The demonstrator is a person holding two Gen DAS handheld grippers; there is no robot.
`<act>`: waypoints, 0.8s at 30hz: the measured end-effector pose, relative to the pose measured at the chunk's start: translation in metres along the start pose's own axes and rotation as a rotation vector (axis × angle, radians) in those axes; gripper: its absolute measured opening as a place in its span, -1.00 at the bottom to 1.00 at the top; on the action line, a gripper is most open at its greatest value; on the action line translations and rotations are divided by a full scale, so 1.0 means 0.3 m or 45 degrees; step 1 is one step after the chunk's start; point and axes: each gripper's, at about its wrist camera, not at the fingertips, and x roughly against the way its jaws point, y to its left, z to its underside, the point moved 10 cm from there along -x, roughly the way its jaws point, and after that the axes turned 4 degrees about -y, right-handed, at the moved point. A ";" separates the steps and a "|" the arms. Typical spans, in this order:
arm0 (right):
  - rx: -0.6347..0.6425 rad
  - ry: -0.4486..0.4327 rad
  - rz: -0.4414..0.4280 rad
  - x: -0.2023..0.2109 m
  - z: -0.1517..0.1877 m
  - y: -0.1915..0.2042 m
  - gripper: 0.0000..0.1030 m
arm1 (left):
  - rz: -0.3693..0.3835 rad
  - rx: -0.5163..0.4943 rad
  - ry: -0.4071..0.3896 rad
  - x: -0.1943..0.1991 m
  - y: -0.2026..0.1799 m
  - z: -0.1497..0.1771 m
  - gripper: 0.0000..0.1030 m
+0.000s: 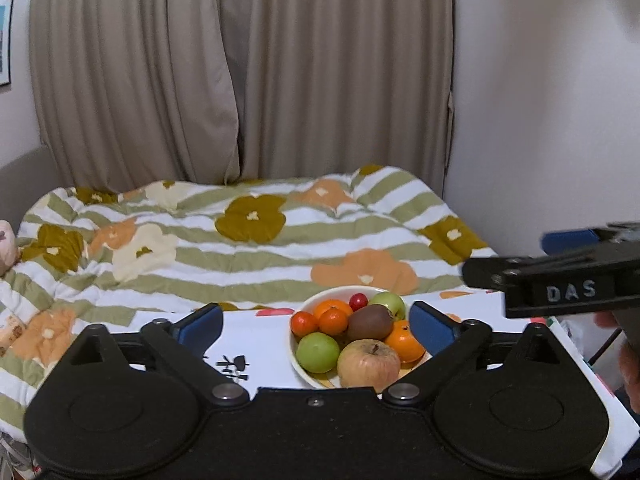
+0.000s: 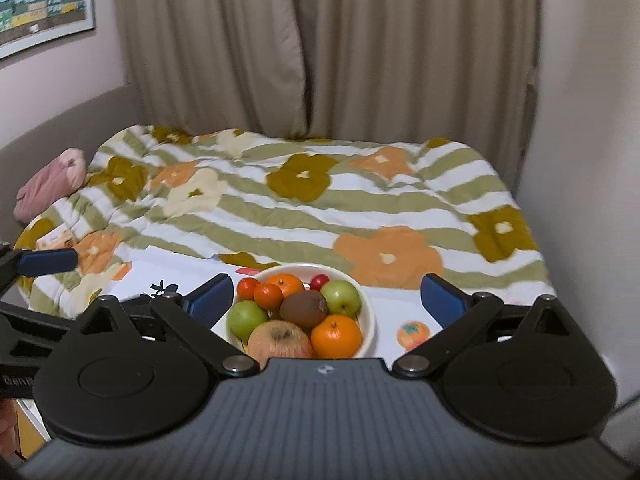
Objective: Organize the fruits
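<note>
A white bowl (image 1: 316,302) (image 2: 370,320) sits on a white table, heaped with fruit: a pale apple (image 1: 368,364) (image 2: 278,340), two green apples, a brown kiwi (image 1: 369,322) (image 2: 304,308), oranges (image 2: 336,336), small tangerines and a red cherry-like fruit (image 1: 358,301). My left gripper (image 1: 316,326) stands open above the table's near side, nothing between its blue pads. My right gripper (image 2: 328,300) is open too, hovering before the bowl and empty. In the left wrist view the right gripper's side (image 1: 560,284) reaches in from the right edge.
Beyond the table (image 1: 256,344) lies a bed with a striped floral quilt (image 1: 240,248) (image 2: 320,208). Beige curtains (image 2: 320,40) hang behind it, and a pink cushion (image 2: 52,184) rests at the bed's left. A hand (image 1: 628,356) shows at the right edge.
</note>
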 end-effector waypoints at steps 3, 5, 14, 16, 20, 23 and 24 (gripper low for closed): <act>-0.015 -0.019 0.081 0.099 0.024 -0.003 1.00 | -0.016 -0.012 -0.036 0.073 0.022 -0.001 1.00; -0.006 -0.026 0.128 0.154 0.039 0.002 1.00 | -0.020 -0.012 -0.047 0.115 0.037 0.005 1.00; -0.013 -0.020 0.218 0.332 0.132 0.045 1.00 | -0.046 -0.036 -0.059 0.255 0.105 0.048 1.00; -0.016 -0.014 0.229 0.354 0.151 0.056 1.00 | -0.055 -0.045 -0.057 0.280 0.111 0.063 1.00; -0.050 0.000 0.231 0.392 0.187 0.071 1.00 | -0.050 -0.031 -0.042 0.319 0.124 0.095 1.00; -0.058 0.010 0.241 0.409 0.204 0.079 1.00 | -0.045 -0.027 -0.037 0.335 0.125 0.112 1.00; -0.059 0.011 0.242 0.412 0.206 0.082 1.00 | -0.045 -0.027 -0.038 0.341 0.127 0.115 1.00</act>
